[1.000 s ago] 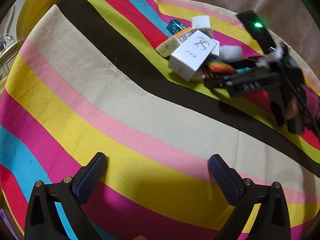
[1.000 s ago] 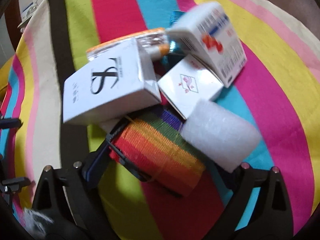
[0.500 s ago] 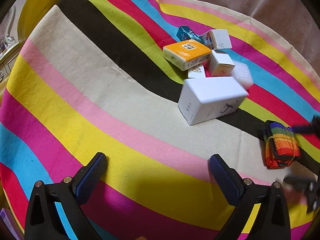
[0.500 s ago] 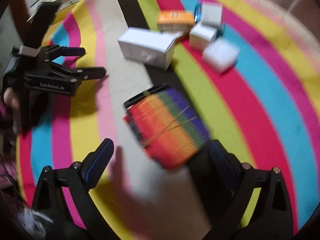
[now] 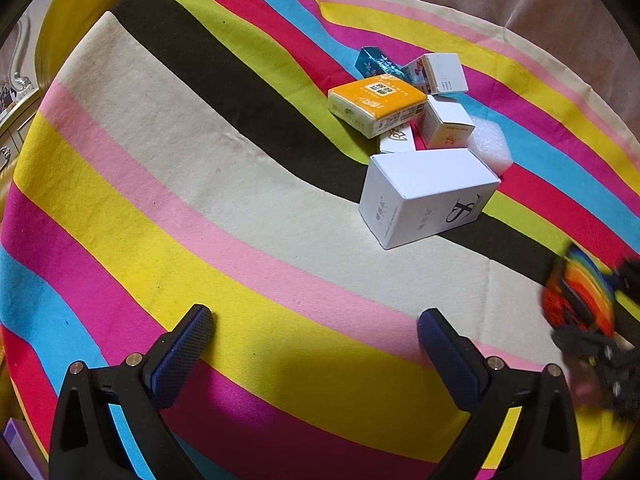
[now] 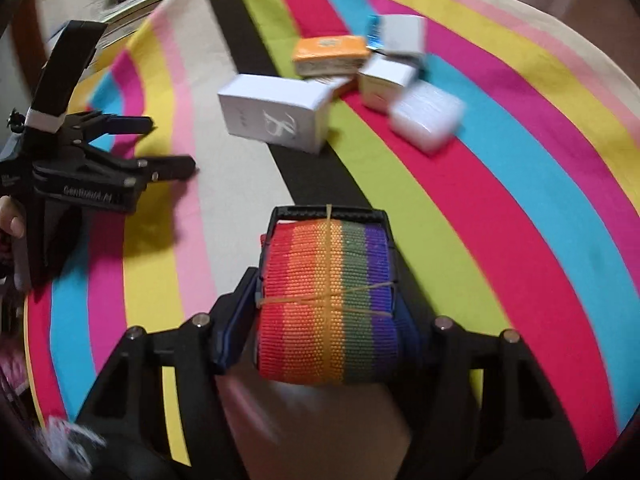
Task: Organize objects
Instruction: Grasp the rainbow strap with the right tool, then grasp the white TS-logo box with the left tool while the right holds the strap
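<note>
Writing first: the left gripper (image 6: 172, 146) carries white lettering on its body, blurred but close to "GenRobot.AI", and the big white box (image 5: 428, 196) shows a looping black monogram plus small print too fine to read. An orange pack (image 5: 376, 108) beyond it bears a white label with a code square. The strap (image 6: 328, 304) is a folded rainbow webbing bundle, red through purple, crossed by thin yellow bands, with a black buckle at its far end. It sits between the right gripper's (image 6: 326, 320) closing jaws, pads against its sides, near the viewer over the striped cloth (image 5: 200, 200). The left gripper's jaws stand spread, nothing between them.
</note>
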`<state>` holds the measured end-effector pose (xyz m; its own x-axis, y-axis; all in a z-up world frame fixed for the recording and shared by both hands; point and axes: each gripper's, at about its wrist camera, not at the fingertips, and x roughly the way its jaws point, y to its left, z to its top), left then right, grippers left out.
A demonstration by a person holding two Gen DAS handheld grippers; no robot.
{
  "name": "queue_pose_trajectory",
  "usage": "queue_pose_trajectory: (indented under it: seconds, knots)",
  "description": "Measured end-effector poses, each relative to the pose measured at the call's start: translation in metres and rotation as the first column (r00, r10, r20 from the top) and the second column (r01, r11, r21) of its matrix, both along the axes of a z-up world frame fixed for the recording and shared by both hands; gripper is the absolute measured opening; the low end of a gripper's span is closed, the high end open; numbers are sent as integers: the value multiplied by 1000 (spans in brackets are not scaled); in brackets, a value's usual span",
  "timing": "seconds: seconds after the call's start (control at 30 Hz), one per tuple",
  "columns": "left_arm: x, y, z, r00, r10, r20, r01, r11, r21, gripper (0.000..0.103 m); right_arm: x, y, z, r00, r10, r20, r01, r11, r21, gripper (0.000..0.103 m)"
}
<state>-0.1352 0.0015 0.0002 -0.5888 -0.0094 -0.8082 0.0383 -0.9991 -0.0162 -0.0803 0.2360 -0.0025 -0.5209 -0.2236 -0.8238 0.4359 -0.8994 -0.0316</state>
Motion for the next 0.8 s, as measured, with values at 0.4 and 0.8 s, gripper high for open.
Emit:
queue_pose_trajectory:
  seconds: [0.4, 0.8]
  knots:
    - [-31, 30, 10, 976, -216, 16, 216, 964, -156, 98, 37, 21, 2, 923, -381, -50, 381, 925, -18, 66]
    - [-104, 82, 9, 855, -518, 26, 515, 843, -156, 69, 35, 16, -3, 904, -422, -67, 422, 906, -23, 66]
